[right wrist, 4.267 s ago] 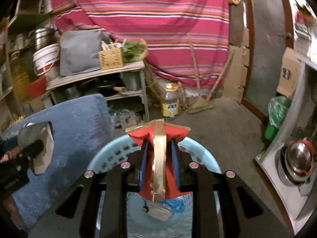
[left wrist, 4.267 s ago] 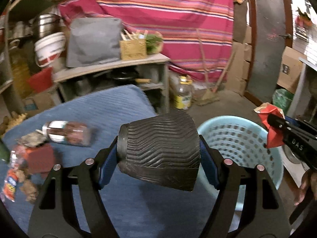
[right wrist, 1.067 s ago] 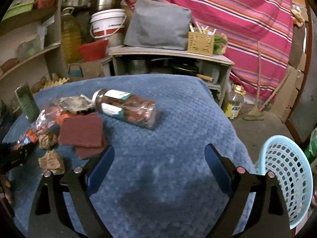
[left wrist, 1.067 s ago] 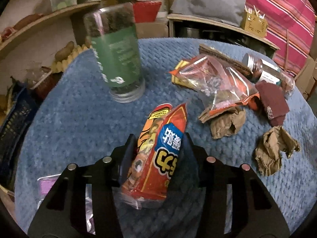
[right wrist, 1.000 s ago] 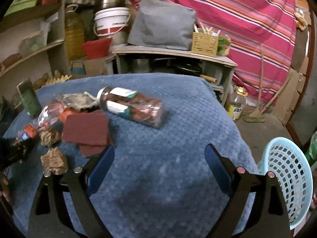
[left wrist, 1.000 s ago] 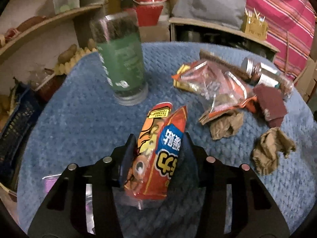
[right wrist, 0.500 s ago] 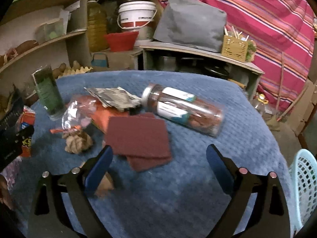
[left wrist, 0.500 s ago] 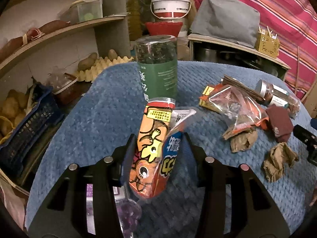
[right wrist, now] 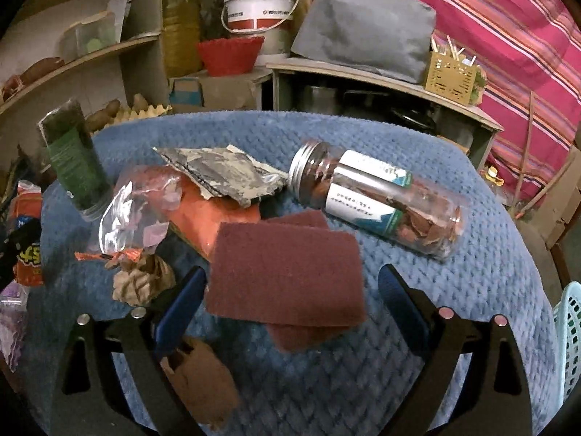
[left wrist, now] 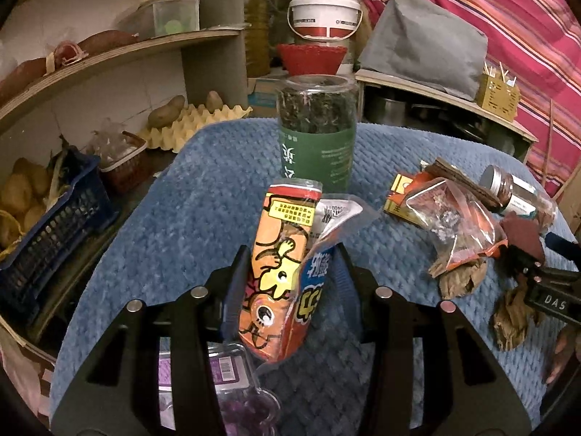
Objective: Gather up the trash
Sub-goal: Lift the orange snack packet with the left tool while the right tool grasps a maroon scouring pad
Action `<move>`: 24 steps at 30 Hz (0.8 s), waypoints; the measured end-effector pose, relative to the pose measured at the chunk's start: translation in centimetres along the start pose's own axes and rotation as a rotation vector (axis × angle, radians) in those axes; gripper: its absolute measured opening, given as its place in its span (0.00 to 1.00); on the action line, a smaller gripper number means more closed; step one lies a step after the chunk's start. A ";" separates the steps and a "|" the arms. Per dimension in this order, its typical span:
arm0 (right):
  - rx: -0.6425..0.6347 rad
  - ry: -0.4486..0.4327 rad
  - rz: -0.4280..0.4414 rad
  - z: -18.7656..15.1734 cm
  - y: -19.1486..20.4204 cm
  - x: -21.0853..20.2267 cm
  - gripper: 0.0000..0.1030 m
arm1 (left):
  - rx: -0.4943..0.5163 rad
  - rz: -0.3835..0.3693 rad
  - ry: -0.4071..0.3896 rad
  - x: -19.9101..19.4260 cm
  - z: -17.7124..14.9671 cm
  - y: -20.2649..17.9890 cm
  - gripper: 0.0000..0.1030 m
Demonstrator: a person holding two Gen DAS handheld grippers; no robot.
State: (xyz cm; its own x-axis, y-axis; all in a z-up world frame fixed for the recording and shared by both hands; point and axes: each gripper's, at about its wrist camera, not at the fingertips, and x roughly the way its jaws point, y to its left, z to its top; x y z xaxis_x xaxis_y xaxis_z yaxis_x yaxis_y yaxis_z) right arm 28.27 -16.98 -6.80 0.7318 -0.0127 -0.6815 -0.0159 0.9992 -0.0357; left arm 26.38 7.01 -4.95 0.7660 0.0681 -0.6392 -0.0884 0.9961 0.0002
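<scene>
Your left claw (left wrist: 292, 283) is clamped on an orange snack wrapper (left wrist: 281, 276), holding it upright over the blue tabletop (left wrist: 203, 196), green-label jar (left wrist: 317, 138) right behind it, crumpled brown paper (left wrist: 459, 281) off to the right

The laundry basket (right wrist: 570, 330) is cut off by the right edge; the purple packet (left wrist: 232, 381) sits partly hidden.

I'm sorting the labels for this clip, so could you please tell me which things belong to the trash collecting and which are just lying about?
Job:
left gripper
snack wrapper
right gripper
crumpled paper
plastic bag
basket

Lying about:
green jar
scouring pads
bottle
bucket
</scene>
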 end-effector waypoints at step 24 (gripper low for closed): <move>0.046 -0.101 -0.004 -1.5 -7.1 -6.3 0.81 | 0.035 -0.014 -0.066 -4.8 0.7 -4.3 0.41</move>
State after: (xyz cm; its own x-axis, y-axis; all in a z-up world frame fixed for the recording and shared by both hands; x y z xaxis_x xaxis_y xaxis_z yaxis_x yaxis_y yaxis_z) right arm 22.73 -24.07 -3.34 0.7965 -0.0149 -0.6045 0.0168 0.9999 -0.0025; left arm 23.49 2.39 -1.33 0.8075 0.0561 -0.5872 -0.0558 0.9983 0.0188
